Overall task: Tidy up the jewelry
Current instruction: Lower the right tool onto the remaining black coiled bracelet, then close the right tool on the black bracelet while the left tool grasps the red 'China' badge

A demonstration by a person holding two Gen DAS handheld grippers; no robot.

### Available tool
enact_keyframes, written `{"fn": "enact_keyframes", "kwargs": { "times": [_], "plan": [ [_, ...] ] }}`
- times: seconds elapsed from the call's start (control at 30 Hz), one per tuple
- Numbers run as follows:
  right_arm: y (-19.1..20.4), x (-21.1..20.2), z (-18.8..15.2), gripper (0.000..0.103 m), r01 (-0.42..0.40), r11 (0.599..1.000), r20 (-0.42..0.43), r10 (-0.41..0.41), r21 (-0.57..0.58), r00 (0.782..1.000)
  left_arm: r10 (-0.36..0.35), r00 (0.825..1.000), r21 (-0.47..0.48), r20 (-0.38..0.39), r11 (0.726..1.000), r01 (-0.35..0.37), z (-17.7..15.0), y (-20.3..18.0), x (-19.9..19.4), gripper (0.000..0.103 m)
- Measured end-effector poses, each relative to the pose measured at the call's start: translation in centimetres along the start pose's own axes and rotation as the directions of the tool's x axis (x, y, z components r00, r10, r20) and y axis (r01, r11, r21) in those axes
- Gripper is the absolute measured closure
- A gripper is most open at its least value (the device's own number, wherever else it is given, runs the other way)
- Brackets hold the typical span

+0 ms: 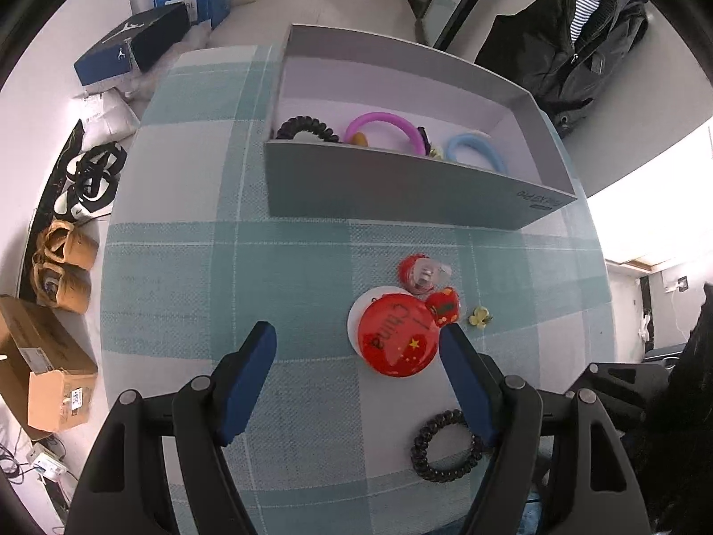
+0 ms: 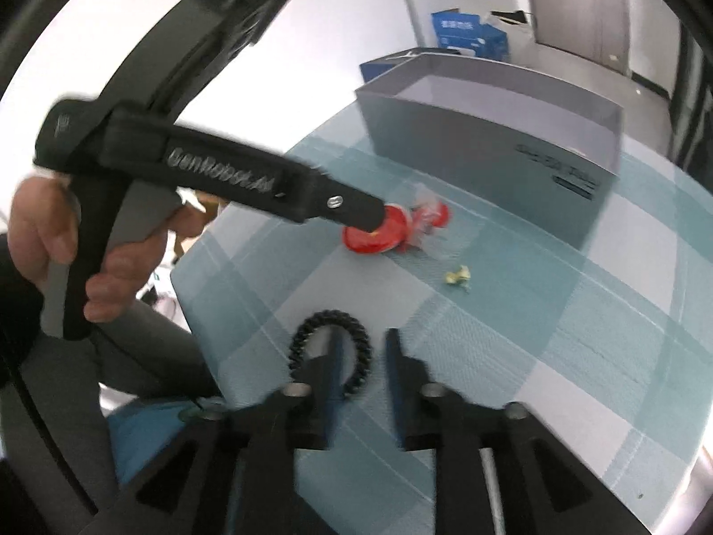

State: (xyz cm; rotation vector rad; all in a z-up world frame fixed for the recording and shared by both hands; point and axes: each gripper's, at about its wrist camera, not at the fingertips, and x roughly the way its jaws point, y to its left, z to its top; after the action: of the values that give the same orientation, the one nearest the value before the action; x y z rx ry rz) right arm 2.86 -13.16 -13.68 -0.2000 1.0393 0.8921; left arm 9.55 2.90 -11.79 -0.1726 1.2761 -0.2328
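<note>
A checked teal and white cloth covers the desk (image 1: 178,267). A grey open box (image 1: 401,187) sits toward the far edge of the desk and already holds a dark coil hair tie, a purple ring (image 1: 383,122) and a blue ring (image 1: 474,147).

Still loose on the cloth, nearer the person, are a round red badge (image 1: 396,341) with two small red charms (image 1: 428,283) touching its far side, a tiny yellow flower piece (image 1: 480,316) just beside them, and a black spiral hair tie (image 1: 445,446) close to the near edge.

The left gripper (image 1: 358,347) has its blue fingers spread wide. It hangs over the cloth with the badge lying just inside its right finger; nothing is pinched.

The right gripper (image 2: 363,356) has its fingers only narrowly apart. Its left finger lies across the black spiral hair tie (image 2: 332,352) and seems to reach inside the loop, but the view is blurred and whether it grips the coil cannot be told.

The step in hand appears to be picking up the next loose piece for the box. For the badge, the left gripper would do well to shift right so the disc sits centred between the fingers, then come down until the pads meet its edge before pressing together. The badge is flat and smooth and could slip. The charms touching it may drag along.
</note>
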Motion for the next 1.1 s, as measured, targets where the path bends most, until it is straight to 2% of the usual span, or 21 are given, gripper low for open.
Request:
{"fn": "enact_keyframes", "kwargs": {
  "times": [0.17, 0.23, 0.3, 0.47, 0.57, 0.63, 0.67, 0.77, 0.93, 1.1],
  "plan": [
    [0.9, 1.5, 0.1, 0.074, 0.078, 0.994, -0.029, -0.081, -0.077, 0.996, -0.006, 1.0, 0.038, -0.014, 0.999, 0.006, -0.5, -0.7, 0.5, 0.031],
    [1.3, 1.7, -0.1, 0.089, 0.114, 0.987, -0.033, -0.119, -0.114, 0.992, -0.005, 1.0, 0.042, -0.03, 0.999, 0.006, -0.7, -0.8, 0.9, 0.031],
    [2.0, 1.9, -0.2, 0.094, 0.149, 0.977, -0.033, -0.156, -0.156, 0.987, 0.004, 0.999, 0.043, -0.036, 0.999, -0.003, -0.6, -1.0, 1.2, 0.031],
    [1.5, 1.7, 0.1, 0.095, 0.158, 0.973, -0.045, -0.167, -0.166, 0.985, 0.023, 0.999, 0.072, -0.03, 0.997, -0.021, -0.5, -1.7, 1.3, 0.031],
    [1.3, 1.7, 0.2, 0.095, 0.162, 0.977, -0.045, -0.17, -0.141, 0.984, 0.057, 0.998, 0.099, 0.004, 0.993, -0.057, -0.6, -2.2, 1.1, 0.032],
    [0.8, 1.9, 0.1, 0.095, 0.171, 0.978, -0.046, -0.177, -0.116, 0.983, 0.051, 0.998, 0.136, 0.025, 0.989, -0.054, -0.7, -2.7, 0.9, 0.032],
    [0.4, 1.7, 0.1, 0.095, 0.175, 0.979, -0.046, -0.18, -0.104, 0.983, 0.053, 0.998, 0.155, 0.033, 0.986, -0.057, -0.8, -2.9, 0.7, 0.036],
    [-0.8, 1.5, 0.8, 0.095, 0.18, 0.982, -0.043, -0.183, -0.061, 0.982, 0.052, 0.998, 0.181, 0.018, 0.982, -0.055, -1.0, -3.2, 1.0, 0.066],
    [-2.6, 1.1, 1.3, 0.095, 0.18, 0.983, -0.043, -0.181, -0.016, 0.983, 0.044, 0.999, 0.172, 0.021, 0.984, -0.047, -0.8, -3.0, 1.1, 0.065],
    [-2.6, 0.9, 1.1, 0.095, 0.182, 0.983, -0.038, -0.182, -0.009, 0.983, 0.044, 0.999, 0.169, 0.025, 0.985, -0.047, -0.8, -2.7, 0.9, 0.065]
  ]
}}
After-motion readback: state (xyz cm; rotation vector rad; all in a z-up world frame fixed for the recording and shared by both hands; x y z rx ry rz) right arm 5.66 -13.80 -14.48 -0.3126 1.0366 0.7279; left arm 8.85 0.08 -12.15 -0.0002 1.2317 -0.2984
